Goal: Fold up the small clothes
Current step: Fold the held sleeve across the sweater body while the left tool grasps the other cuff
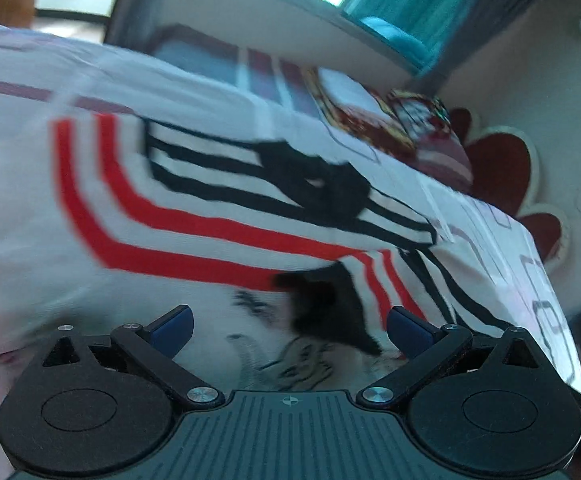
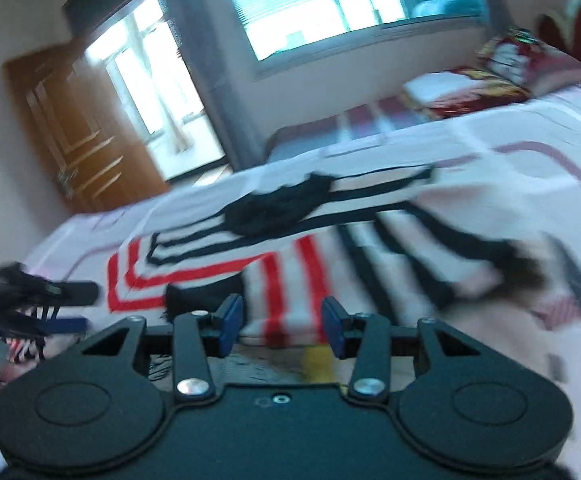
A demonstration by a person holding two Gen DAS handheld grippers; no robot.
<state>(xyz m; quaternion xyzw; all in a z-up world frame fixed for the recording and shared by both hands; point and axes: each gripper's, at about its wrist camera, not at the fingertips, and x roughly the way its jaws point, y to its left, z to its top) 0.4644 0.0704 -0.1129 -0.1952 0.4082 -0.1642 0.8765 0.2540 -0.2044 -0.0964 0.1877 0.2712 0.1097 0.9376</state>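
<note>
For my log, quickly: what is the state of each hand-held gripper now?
Left hand-held gripper: open, holding nothing, over the white knitted garment with red and black stripes.
Right hand-held gripper: open, holding nothing.

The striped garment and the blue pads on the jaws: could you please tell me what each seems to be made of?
Striped garment: soft knit or woven cloth, matte; it drapes and creases on the bed. Motion blur hides the weave. Blue pads: likely rubber or soft plastic, smooth and dull, on black rigid plastic arms.

Patterned bed [image 2: 530, 152], striped garment [image 2: 282, 248], pillows [image 2: 470, 88]
</note>
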